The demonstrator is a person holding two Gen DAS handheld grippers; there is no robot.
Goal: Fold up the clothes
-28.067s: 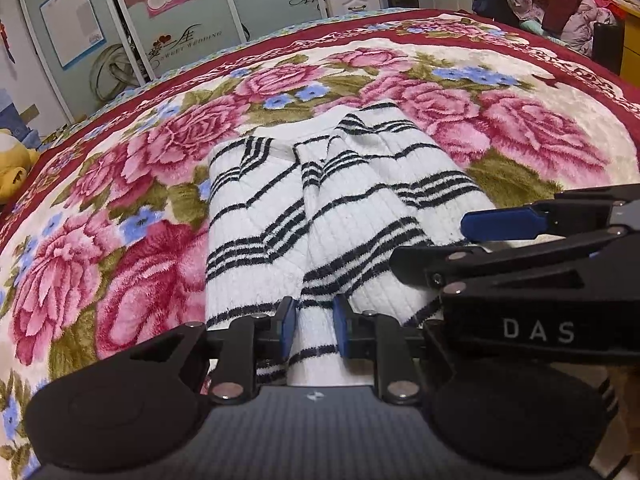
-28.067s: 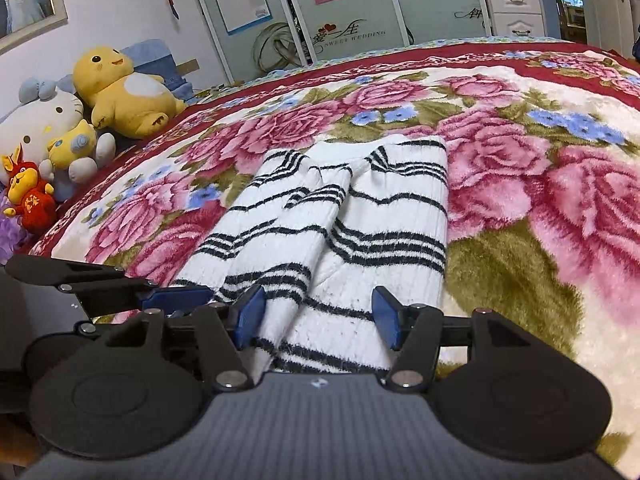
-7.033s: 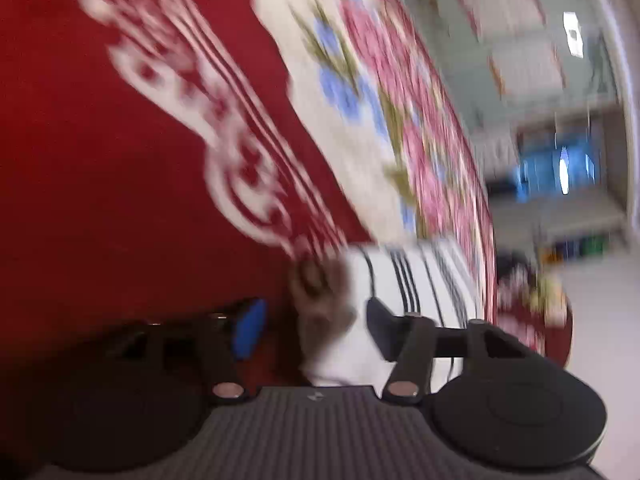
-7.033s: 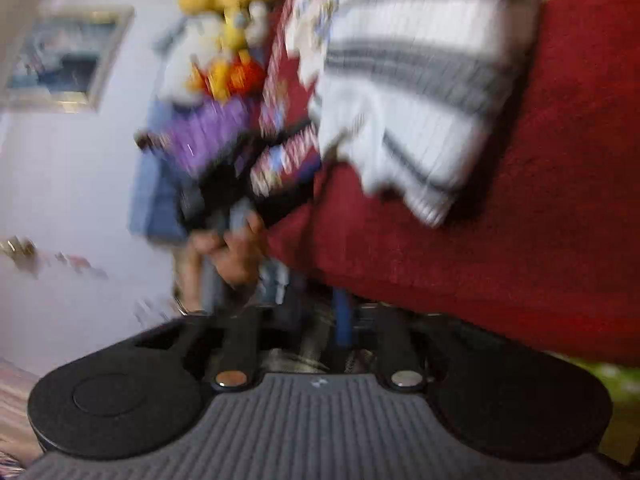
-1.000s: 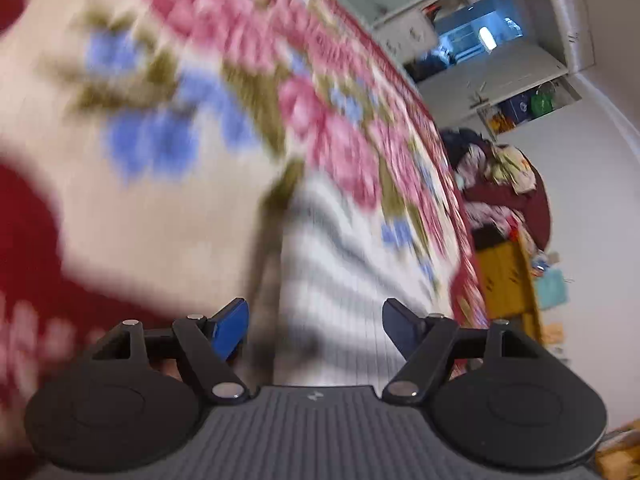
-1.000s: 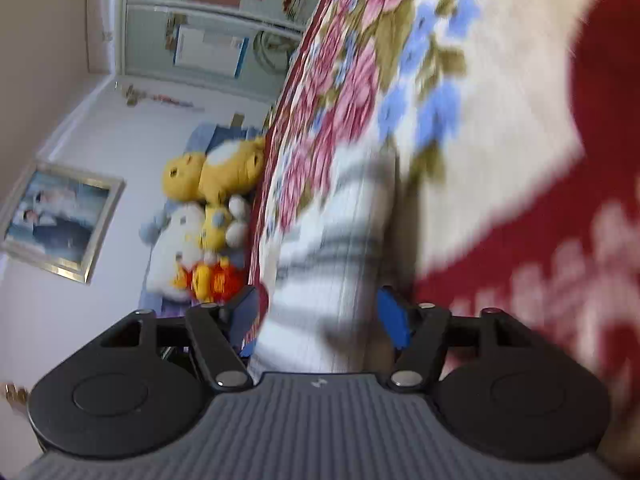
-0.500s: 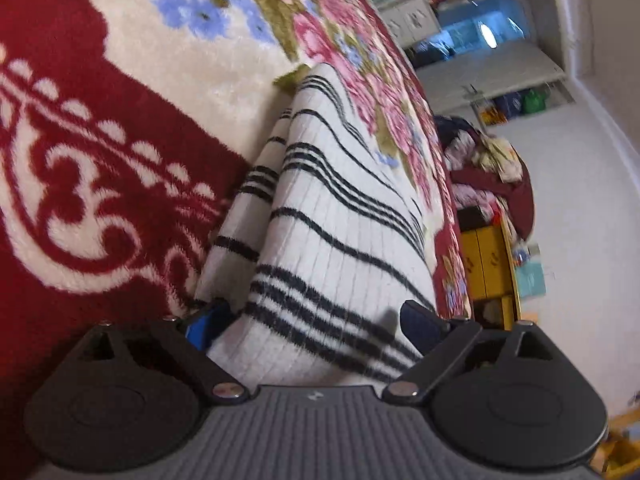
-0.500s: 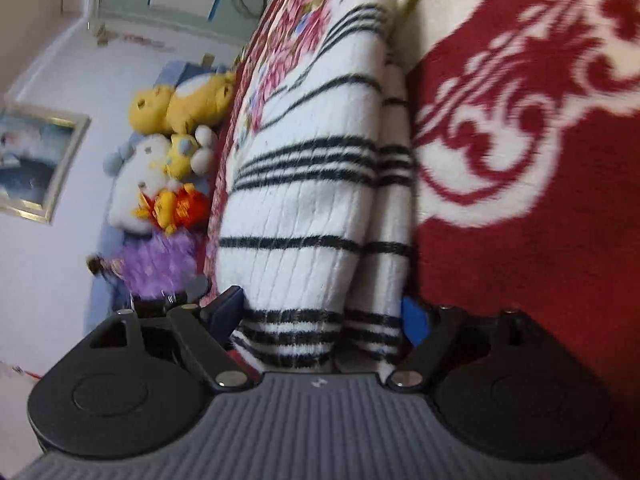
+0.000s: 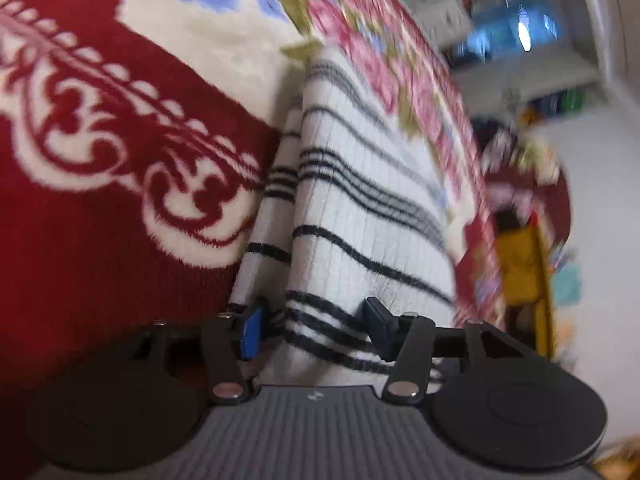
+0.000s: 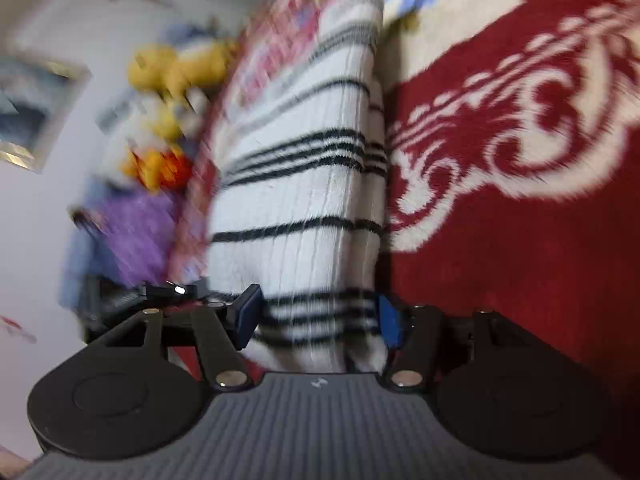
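Observation:
A folded white sweater with black stripes [image 9: 360, 216] lies in thick layers on the red floral blanket [image 9: 100, 200]. My left gripper [image 9: 314, 330] has its jaws around the near edge of the folded stack, closing on it. In the right wrist view the same sweater [image 10: 304, 184] fills the middle. My right gripper [image 10: 316, 316] also has its jaws around the stack's near edge. Both views are tilted and blurred.
Stuffed toys [image 10: 172, 80], yellow, white and purple, sit at the bed's far side. A pile of clothes [image 9: 524, 184] and a yellow cabinet [image 9: 524, 264] stand beyond the bed. A black device [image 10: 120, 300] shows at the left of my right gripper.
Both grippers' jaws have narrowed onto the edges of the folded sweater. Both views have rolled and blurred with movement.

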